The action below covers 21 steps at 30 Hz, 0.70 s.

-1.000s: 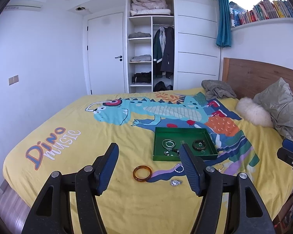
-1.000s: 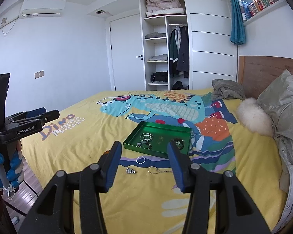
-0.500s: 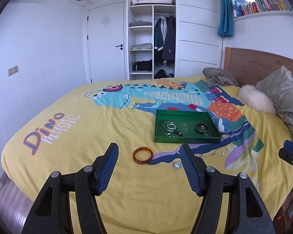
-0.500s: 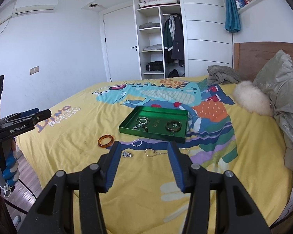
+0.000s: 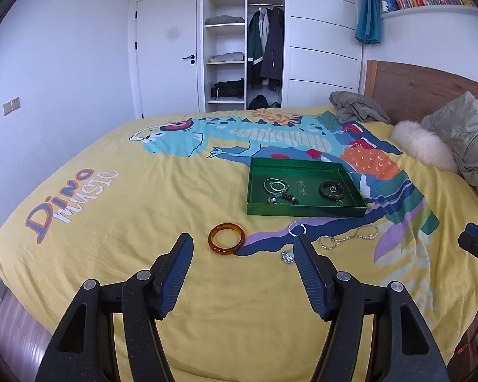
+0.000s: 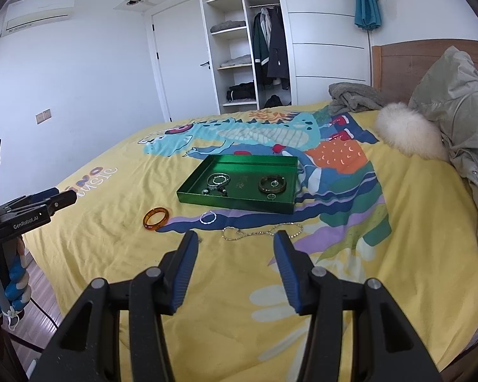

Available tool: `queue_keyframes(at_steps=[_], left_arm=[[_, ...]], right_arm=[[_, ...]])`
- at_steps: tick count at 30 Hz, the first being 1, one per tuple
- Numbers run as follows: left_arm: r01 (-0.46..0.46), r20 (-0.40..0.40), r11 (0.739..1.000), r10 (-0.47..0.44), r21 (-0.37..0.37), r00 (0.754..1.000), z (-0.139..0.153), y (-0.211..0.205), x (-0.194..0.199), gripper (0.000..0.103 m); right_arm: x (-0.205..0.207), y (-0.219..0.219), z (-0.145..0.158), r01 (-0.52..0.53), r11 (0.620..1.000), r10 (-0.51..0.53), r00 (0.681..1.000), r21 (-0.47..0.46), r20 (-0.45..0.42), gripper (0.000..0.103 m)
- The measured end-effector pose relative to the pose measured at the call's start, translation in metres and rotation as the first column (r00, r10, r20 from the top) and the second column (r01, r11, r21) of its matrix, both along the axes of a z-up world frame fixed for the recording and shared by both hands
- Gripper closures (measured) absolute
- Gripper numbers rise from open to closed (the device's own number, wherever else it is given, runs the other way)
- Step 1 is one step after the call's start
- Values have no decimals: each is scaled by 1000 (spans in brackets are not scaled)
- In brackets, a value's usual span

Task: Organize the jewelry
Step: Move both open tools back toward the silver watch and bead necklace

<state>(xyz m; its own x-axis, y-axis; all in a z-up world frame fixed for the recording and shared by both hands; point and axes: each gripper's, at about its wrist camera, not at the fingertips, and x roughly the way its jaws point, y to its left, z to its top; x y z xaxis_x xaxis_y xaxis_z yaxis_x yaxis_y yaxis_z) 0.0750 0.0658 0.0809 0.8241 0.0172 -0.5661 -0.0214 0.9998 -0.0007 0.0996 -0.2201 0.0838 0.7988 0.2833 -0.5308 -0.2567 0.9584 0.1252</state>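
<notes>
A green tray lies on the yellow bedspread and holds several bracelets and rings. In front of it on the spread lie an amber bangle, a small silver ring, a thin chain necklace and a small silver watch-like piece. My left gripper hovers open just short of the bangle, nothing between its fingers. My right gripper hovers open just short of the necklace, also holding nothing.
A white fluffy cushion, a grey-green padded jacket and a grey garment lie by the wooden headboard. An open wardrobe and a door stand beyond the bed. The bed's near edge drops to a wooden floor at left.
Both grippers have sunk toward the bed and tilted further down, so the tray and loose jewelry now sit higher and closer in both views. Jaw openings are unchanged.
</notes>
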Motion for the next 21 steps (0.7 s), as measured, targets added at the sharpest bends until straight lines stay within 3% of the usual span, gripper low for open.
queue_keyframes(at_steps=[21], left_arm=[[33, -83, 997, -39, -63, 996, -55, 5, 46, 38]], right_arm=[[51, -16, -53, 21, 1000, -20, 997, 13, -74, 53]])
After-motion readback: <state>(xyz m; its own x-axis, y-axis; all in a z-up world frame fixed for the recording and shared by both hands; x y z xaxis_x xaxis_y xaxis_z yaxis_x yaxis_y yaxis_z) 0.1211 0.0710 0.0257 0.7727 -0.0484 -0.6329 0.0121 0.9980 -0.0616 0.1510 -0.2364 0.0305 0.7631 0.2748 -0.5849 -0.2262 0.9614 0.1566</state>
